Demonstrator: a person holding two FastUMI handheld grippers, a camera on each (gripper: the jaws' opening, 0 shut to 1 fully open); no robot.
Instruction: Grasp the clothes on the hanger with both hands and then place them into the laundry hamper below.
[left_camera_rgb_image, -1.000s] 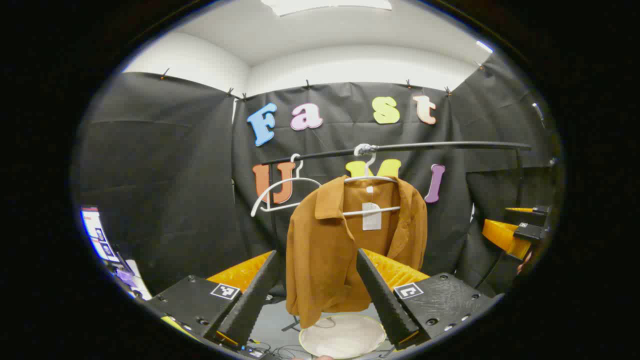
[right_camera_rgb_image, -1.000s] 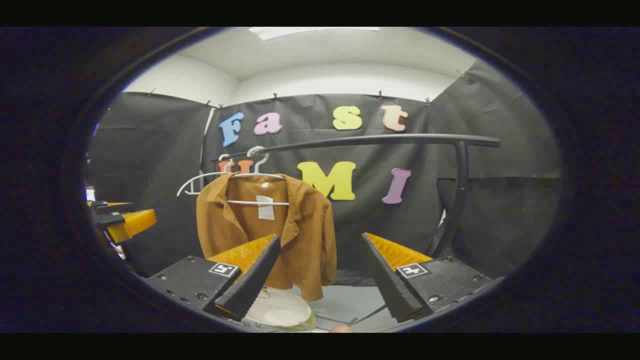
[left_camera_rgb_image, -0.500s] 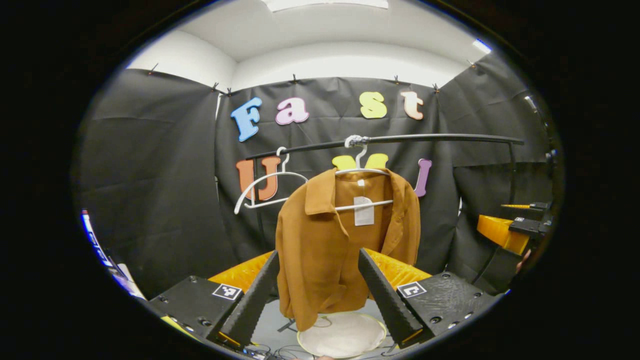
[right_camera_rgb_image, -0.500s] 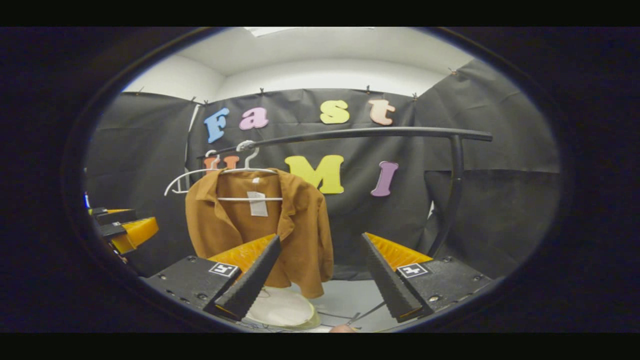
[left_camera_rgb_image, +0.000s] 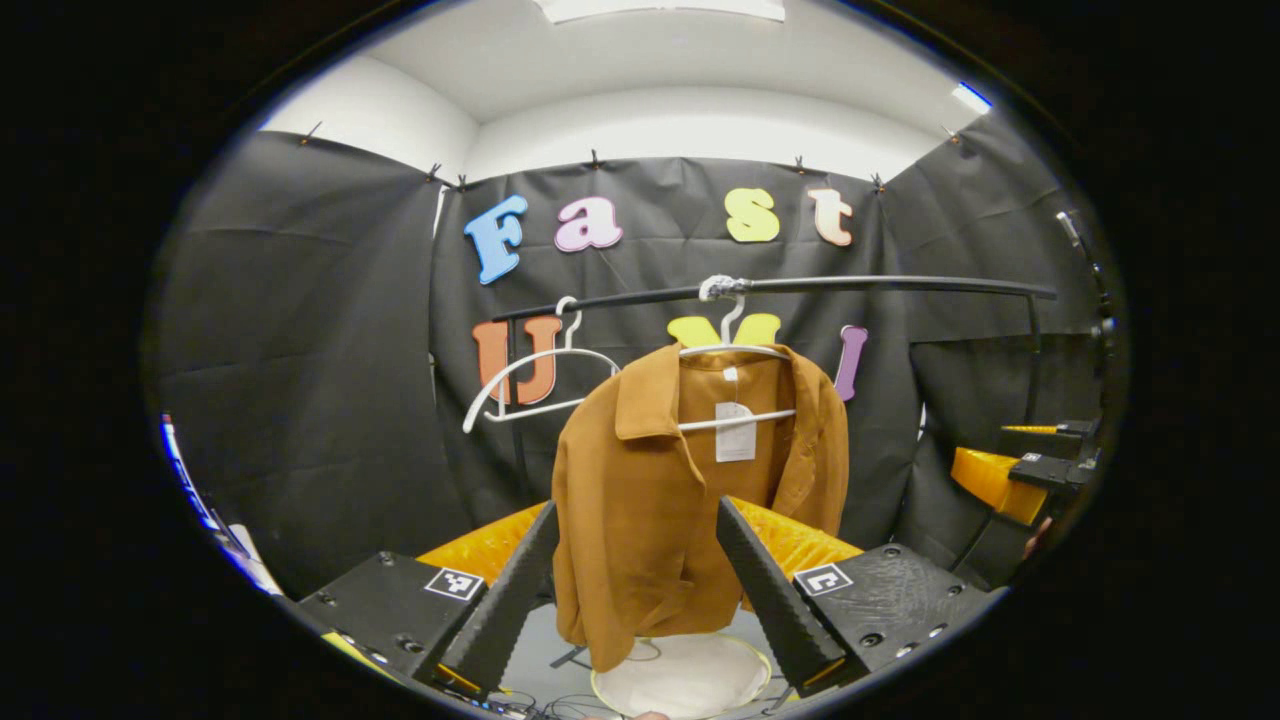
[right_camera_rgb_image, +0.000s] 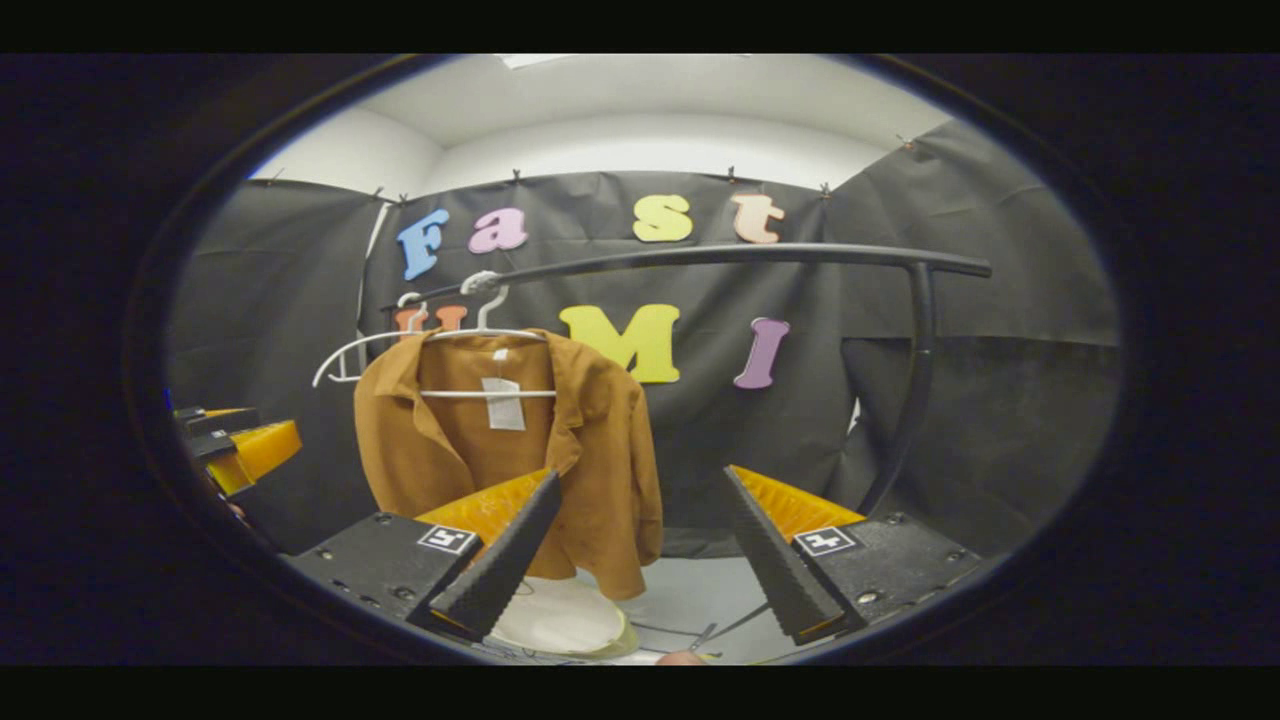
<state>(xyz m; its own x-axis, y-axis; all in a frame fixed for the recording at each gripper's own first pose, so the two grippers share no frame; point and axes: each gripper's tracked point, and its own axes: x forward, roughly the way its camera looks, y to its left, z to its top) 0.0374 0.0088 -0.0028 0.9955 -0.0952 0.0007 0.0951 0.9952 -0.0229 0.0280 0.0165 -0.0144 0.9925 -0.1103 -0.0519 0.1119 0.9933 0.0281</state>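
Observation:
A brown shirt (left_camera_rgb_image: 680, 500) (right_camera_rgb_image: 500, 450) hangs open-fronted on a white hanger (left_camera_rgb_image: 735, 350) (right_camera_rgb_image: 485, 335) from a black rail (left_camera_rgb_image: 850, 287) (right_camera_rgb_image: 750, 255). Below it on the floor sits a round white hamper (left_camera_rgb_image: 690, 675) (right_camera_rgb_image: 560, 620). My left gripper (left_camera_rgb_image: 635, 590) is open, short of the shirt, its fingers framing the shirt's lower half. My right gripper (right_camera_rgb_image: 640, 570) is open too, pointing right of the shirt, with nothing between its fingers. In the left gripper view the right gripper (left_camera_rgb_image: 1040, 460) shows at the far right; in the right gripper view the left gripper (right_camera_rgb_image: 225, 445) shows at the far left.
An empty white hanger (left_camera_rgb_image: 530, 385) (right_camera_rgb_image: 340, 365) hangs on the rail to the left of the shirt. The rail's upright post (right_camera_rgb_image: 915, 390) stands at the right. Cables (left_camera_rgb_image: 560, 695) lie on the grey floor near the hamper.
Both grippers have drifted slightly; the shirt looks a little larger and nearer in both views. In the right gripper view it has slid left. Both stay open.

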